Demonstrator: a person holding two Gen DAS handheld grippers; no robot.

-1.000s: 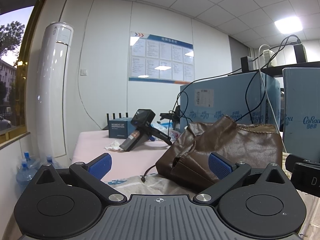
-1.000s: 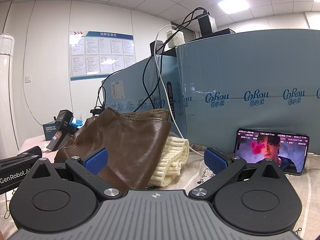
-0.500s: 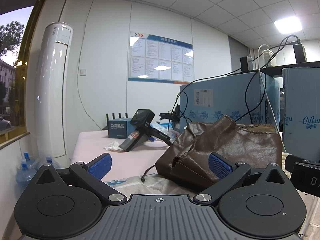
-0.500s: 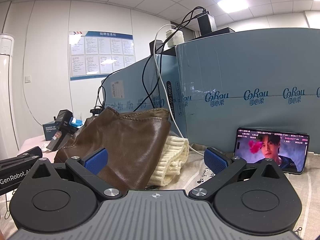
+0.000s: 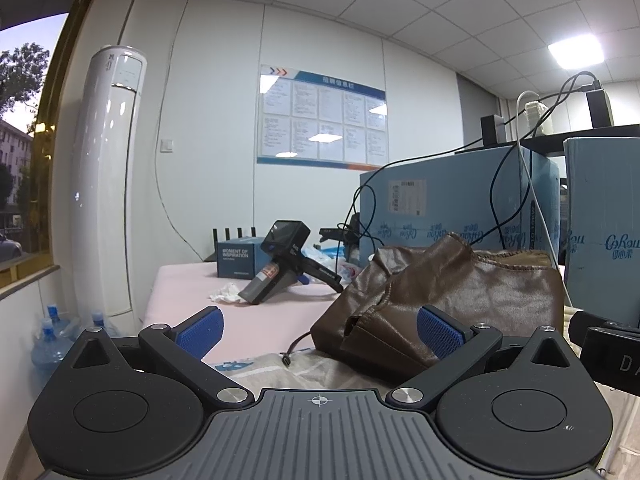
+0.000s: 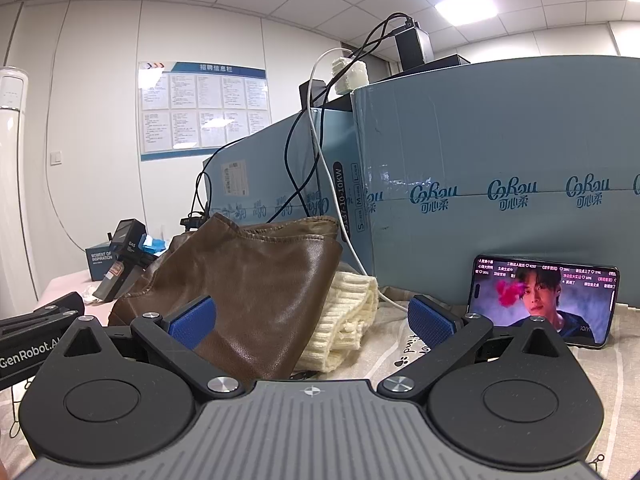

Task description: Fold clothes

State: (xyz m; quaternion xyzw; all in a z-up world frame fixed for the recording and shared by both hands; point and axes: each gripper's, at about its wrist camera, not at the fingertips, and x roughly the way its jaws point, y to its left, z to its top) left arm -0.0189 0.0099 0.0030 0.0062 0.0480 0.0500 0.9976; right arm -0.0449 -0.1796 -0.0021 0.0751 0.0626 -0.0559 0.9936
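A brown leather-like garment (image 5: 460,300) lies bunched on the table, also in the right wrist view (image 6: 256,280). A cream knitted garment (image 6: 348,320) lies folded against its right side. My left gripper (image 5: 318,326) is open and empty, just short of the brown garment's near edge. My right gripper (image 6: 312,316) is open and empty, low over the patterned cloth (image 6: 400,356), facing both garments. The right gripper's body shows at the right edge of the left wrist view (image 5: 608,356).
Tall blue cartons (image 6: 500,200) with hanging cables (image 6: 316,168) stand behind the garments. A lit phone (image 6: 544,304) leans on a carton at the right. A spare handheld device (image 5: 276,268), a small blue box (image 5: 238,258) and tissue lie on the pink table (image 5: 256,320).
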